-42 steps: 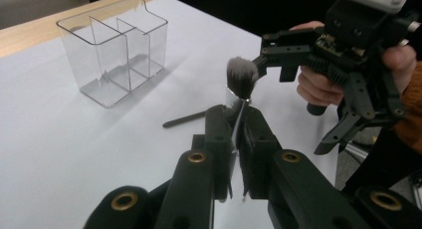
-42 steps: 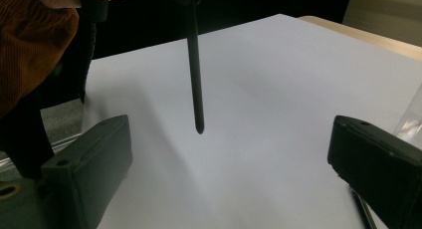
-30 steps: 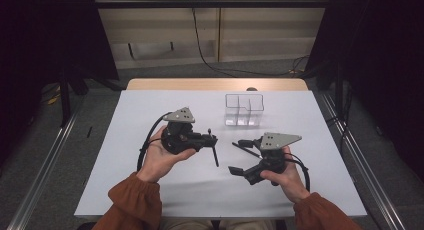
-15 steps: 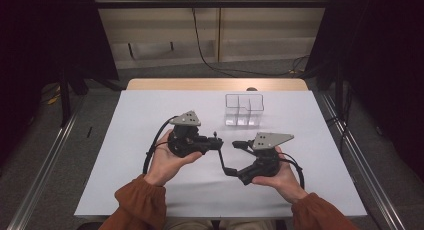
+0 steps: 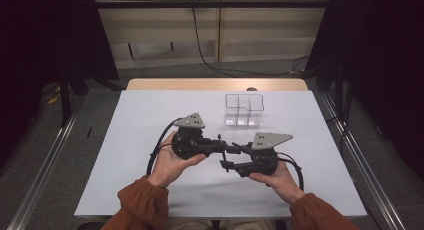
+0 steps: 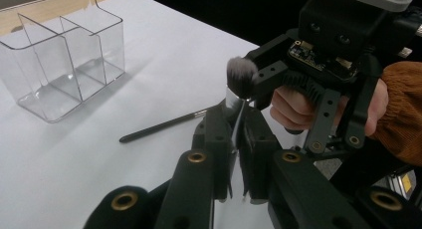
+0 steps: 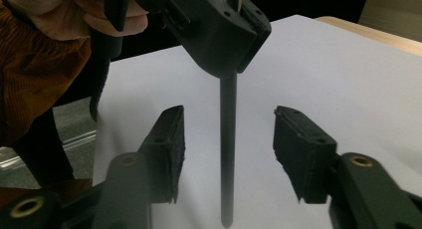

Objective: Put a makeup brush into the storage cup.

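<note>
The makeup brush (image 6: 234, 97), judged light, rigid and slippery, is pinched at its ferrule by the left gripper (image 6: 238, 134), while the right gripper (image 7: 228, 149), jaws spread yet closing, is best shut on the thin handle.

Left gripper (image 5: 223, 149) and right gripper (image 5: 231, 157) meet nose to nose mid-counter (image 5: 150, 115); clear organizer (image 5: 243, 110) behind them.

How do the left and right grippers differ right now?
The left gripper is shut on the makeup brush; the right gripper is open, its jaws just closing, pads short of the handle between them. The left holds near the bristles; the right straddles the handle's lower end. Both are black, hand-held, two-jawed.
</note>
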`<state>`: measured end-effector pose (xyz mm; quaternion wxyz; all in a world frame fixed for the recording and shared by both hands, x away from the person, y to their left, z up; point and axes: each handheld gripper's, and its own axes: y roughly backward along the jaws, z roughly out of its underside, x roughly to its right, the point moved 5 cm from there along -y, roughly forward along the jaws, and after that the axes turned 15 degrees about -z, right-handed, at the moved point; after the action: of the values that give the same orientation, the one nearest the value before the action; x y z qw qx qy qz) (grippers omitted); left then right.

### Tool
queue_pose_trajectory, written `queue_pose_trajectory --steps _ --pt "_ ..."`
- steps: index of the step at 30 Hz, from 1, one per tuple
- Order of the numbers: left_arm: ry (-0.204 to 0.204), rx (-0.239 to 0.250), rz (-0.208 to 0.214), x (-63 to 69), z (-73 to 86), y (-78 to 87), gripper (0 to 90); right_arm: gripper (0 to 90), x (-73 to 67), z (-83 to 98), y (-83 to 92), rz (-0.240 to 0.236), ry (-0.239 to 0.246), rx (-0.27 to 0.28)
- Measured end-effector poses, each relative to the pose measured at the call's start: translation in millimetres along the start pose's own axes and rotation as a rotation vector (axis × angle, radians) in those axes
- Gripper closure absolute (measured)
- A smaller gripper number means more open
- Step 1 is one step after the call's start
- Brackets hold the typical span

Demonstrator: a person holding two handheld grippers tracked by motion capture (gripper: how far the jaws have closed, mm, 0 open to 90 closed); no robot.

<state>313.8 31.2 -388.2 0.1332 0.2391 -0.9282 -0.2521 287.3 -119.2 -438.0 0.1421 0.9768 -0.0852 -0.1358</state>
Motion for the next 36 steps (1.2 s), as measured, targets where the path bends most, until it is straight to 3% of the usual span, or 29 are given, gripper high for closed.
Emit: queue_pose_trajectory --steps 7,17,36 --pt "0.004 0.002 -0.001 -0.4 0.4 0.3 83.9 65.9 0.4 -2.0 0.9 -0.005 -0.007 0.033" --pt "0.004 0.002 0.006 1.5 1.4 -2.7 84.0 82.1 0.5 -1.6 0.0 -0.017 -0.012 0.030" --pt "0.006 -0.003 0.012 -0.6 2.7 -2.1 83.9 83.9 0.7 -0.5 -3.9 -0.010 -0.014 0.017"
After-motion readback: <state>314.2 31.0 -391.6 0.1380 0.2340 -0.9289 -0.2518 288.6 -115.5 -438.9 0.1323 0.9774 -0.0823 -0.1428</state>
